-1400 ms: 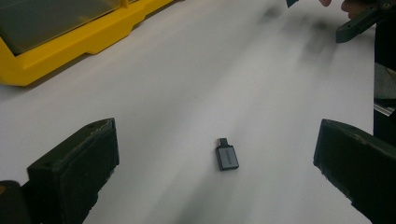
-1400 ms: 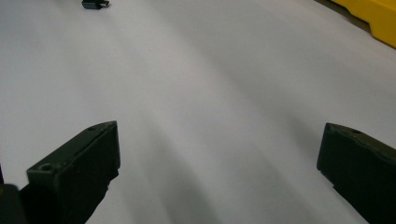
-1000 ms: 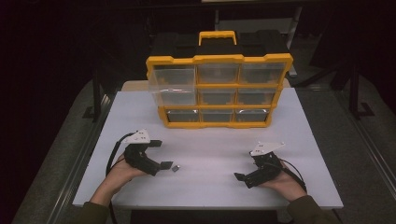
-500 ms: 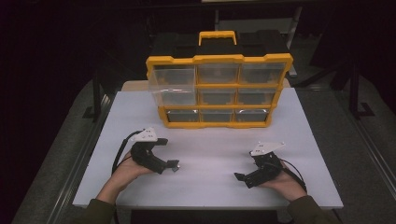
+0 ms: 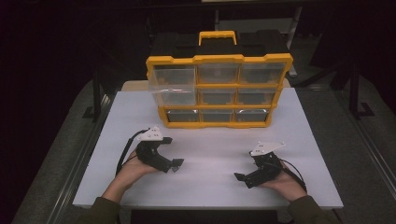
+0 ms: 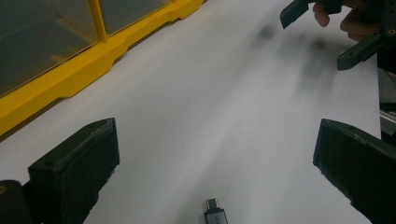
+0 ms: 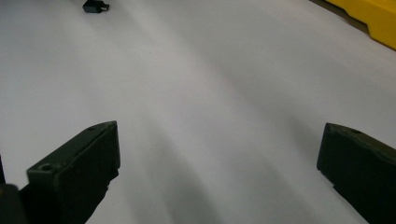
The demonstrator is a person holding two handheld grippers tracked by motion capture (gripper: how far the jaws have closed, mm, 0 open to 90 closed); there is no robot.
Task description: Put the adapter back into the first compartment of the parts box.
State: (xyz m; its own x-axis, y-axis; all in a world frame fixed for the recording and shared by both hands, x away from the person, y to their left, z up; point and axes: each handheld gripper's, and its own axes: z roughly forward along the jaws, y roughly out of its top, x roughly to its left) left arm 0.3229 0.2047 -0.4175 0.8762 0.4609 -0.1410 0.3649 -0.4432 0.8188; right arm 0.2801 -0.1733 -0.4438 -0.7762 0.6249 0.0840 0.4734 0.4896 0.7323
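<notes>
A small dark USB adapter (image 6: 215, 216) lies on the white table (image 5: 215, 149), low between the wide-apart jaws of my left gripper (image 6: 217, 140). The same adapter (image 7: 95, 6) shows far off in the right gripper view. In the high view my left gripper (image 5: 173, 164) sits at the front left, open, pointing right. My right gripper (image 5: 242, 178) rests at the front right, open, pointing left, with nothing between its jaws (image 7: 219, 140). A hand holds each gripper.
A yellow organizer (image 5: 219, 88) with clear drawers and a handle stands upright at the back middle of the table; its upper left drawer (image 5: 172, 83) juts out. My right gripper (image 6: 327, 28) appears far off in the left gripper view. Dark floor surrounds the table.
My left gripper has slid a little right and forward, so the adapter that lay just past its tips now lies between its jaws. The right gripper has stayed put.
</notes>
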